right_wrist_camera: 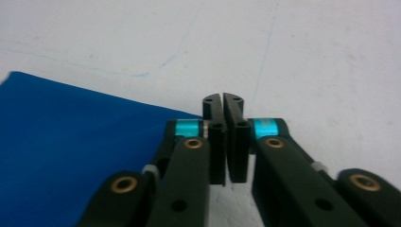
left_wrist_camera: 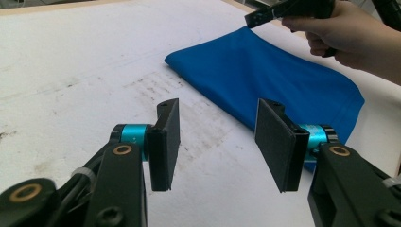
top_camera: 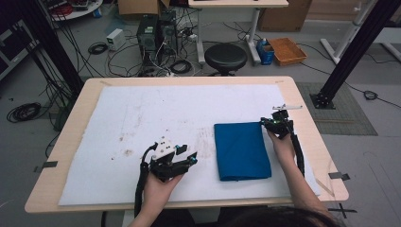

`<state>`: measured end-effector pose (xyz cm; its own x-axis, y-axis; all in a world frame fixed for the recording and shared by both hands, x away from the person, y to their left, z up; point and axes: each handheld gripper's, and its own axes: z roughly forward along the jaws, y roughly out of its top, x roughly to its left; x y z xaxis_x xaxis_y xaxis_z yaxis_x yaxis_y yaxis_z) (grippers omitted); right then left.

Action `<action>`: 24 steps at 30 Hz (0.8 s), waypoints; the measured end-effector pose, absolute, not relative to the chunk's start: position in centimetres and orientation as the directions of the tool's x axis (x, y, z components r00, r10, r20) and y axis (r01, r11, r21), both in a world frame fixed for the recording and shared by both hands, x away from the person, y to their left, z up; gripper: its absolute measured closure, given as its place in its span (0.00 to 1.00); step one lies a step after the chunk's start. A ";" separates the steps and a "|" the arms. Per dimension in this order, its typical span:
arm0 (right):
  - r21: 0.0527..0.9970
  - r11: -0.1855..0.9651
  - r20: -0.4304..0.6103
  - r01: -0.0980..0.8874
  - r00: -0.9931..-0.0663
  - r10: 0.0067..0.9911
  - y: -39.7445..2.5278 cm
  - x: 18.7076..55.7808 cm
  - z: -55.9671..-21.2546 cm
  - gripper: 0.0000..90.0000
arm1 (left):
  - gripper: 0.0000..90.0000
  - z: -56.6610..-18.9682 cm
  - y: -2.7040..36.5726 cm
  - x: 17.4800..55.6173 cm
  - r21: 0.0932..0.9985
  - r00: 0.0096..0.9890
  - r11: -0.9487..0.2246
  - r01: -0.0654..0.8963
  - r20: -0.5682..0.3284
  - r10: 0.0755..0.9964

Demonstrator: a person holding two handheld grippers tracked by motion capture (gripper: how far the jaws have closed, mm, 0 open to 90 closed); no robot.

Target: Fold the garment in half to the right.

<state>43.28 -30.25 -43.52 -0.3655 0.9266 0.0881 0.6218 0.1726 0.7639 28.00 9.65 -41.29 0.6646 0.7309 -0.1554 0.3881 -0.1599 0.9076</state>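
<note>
High view: folding of a blue cloth under way on the white sheet covering the table.

Lying flat as a folded rectangle right of the sheet's middle, reaching toward the near edge. Resting at the cloth's far right corner, the right gripper, jaws pressed together in the right gripper view; impossible to say whether pinching fabric or merely touching beside the blue edge. Waiting left of the cloth, apart from it, the left gripper, jaws spread wide and holding nothing, probably readying to take a near-side edge for another fold.
</note>
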 end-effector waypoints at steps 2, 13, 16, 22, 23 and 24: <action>0.773 0.164 0.091 0.613 -0.363 0.927 -30.5 43.1 -43.5 0.86 | 0.56 -41.2 9.8 28.1 0.909 0.661 -0.156 0.386 -0.155 0.735; 0.852 0.098 0.148 0.514 -0.416 0.897 -32.9 39.8 -40.4 0.49 | 0.48 -39.2 13.7 29.8 0.932 0.635 -0.160 0.326 -0.090 0.767; 0.862 0.112 0.143 0.494 -0.449 0.882 -33.3 38.9 -39.7 0.42 | 0.48 -38.9 15.0 30.5 0.933 0.624 -0.175 0.315 -0.065 0.779; 0.869 0.121 0.164 0.480 -0.510 0.845 -34.2 37.9 -39.0 0.34 | 0.48 -38.6 18.1 31.6 0.935 0.585 -0.164 0.314 -0.055 0.809; 0.873 0.128 0.153 0.470 -0.515 0.844 -34.4 37.8 -39.0 0.34 | 0.48 -38.5 18.5 31.7 0.936 0.582 -0.167 0.309 -0.048 0.812; 0.877 0.142 0.132 0.460 -0.514 0.848 -34.5 37.7 -39.0 0.34 | 0.48 -38.5 18.8 31.8 0.936 0.578 -0.177 0.304 -0.033 0.815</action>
